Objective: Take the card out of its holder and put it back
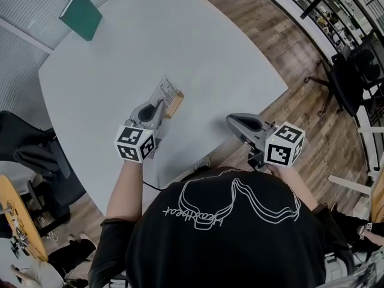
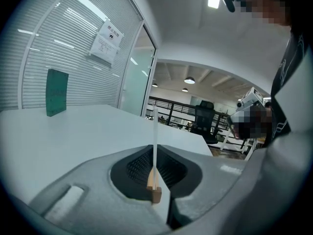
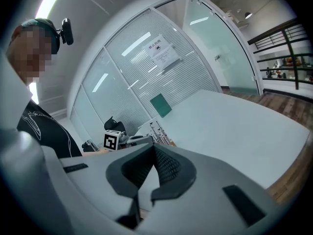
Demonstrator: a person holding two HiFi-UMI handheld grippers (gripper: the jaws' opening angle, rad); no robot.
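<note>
Jaws of the left gripper [image 2: 154, 155] stand almost together, clamped on the card [image 2: 155, 131]. The card shows edge-on as a thin white line rising between the pads. Its lower edge sits in the slot of the wooden holder [image 2: 155, 194], so the 2 pieces are not yet separated. From the head view, the card [image 1: 166, 92] and wooden holder [image 1: 174, 104] sit just beyond the left gripper [image 1: 159, 109], near the middle of the table [image 1: 210, 53]. Whether the holder rests on the surface or is slightly raised I cannot tell.

The right gripper [image 3: 152, 153] has its jaws apart with nothing between them. It hovers at the table's near edge [image 1: 235, 122], well apart from the holder.

Main risk, as I judge it: nothing pins the holder. A pull on the card may carry the block up with it, or drop it partway. The card is thin, so a skewed pull could also bend it or let it slip in the pinch.

A green board [image 1: 81, 14] lies at the far edge, out of the way.
</note>
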